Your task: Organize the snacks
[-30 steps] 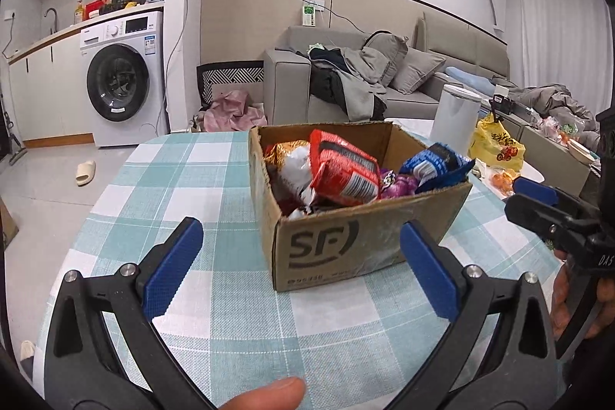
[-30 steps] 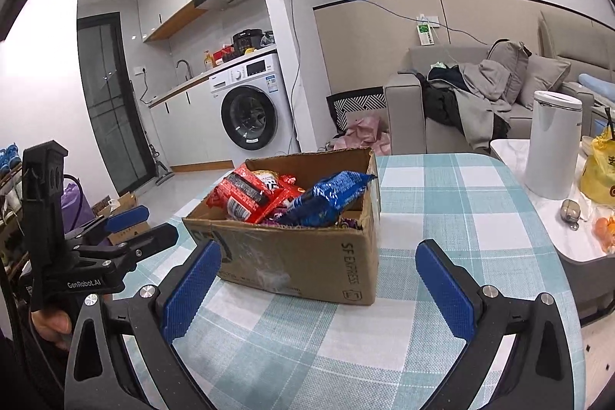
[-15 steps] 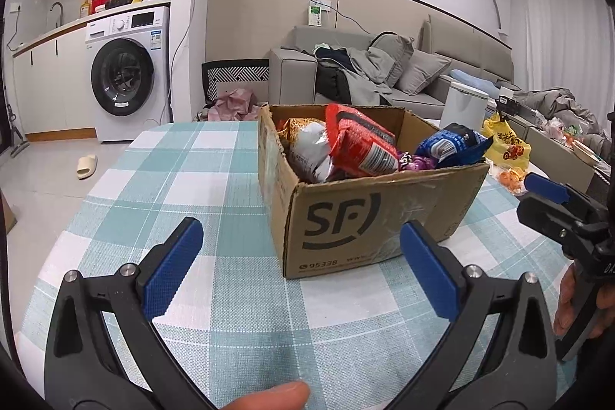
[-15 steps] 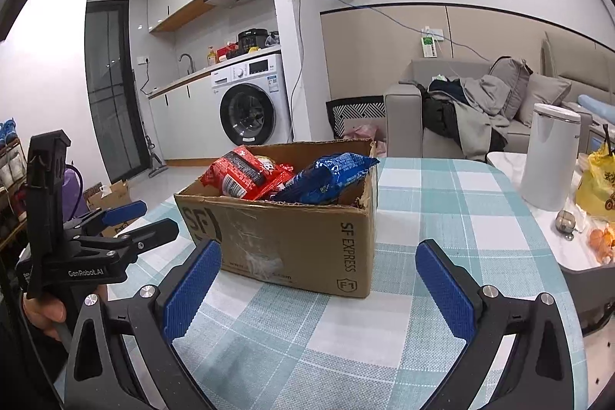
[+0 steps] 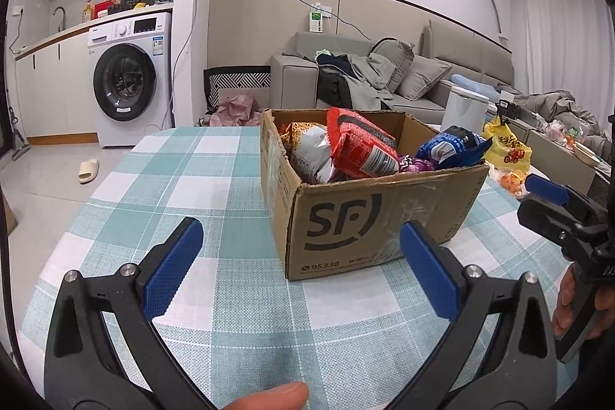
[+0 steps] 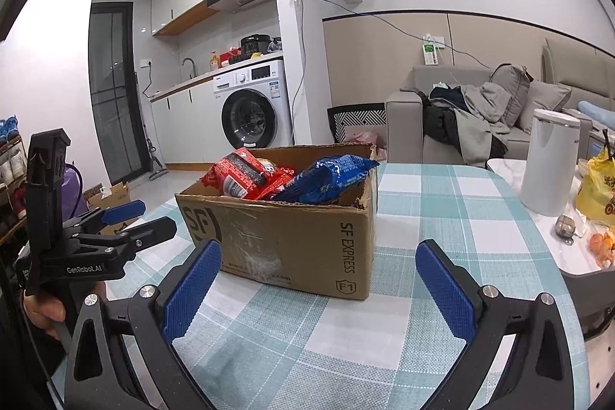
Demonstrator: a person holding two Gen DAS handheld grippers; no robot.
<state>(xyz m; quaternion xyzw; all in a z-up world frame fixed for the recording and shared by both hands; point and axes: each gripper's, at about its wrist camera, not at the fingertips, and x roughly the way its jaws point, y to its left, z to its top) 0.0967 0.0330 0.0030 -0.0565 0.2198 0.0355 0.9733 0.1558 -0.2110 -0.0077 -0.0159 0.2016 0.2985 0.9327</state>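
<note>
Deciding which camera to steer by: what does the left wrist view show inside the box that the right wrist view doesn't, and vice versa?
Left wrist only: a silver-and-gold packet and a purple wrapper low in the cardboard box.

Right wrist only: the box's SF EXPRESS side and a white canister past the table edge.

Both: the red packet and blue packet on top, both grippers, left and right, open and empty.
</note>
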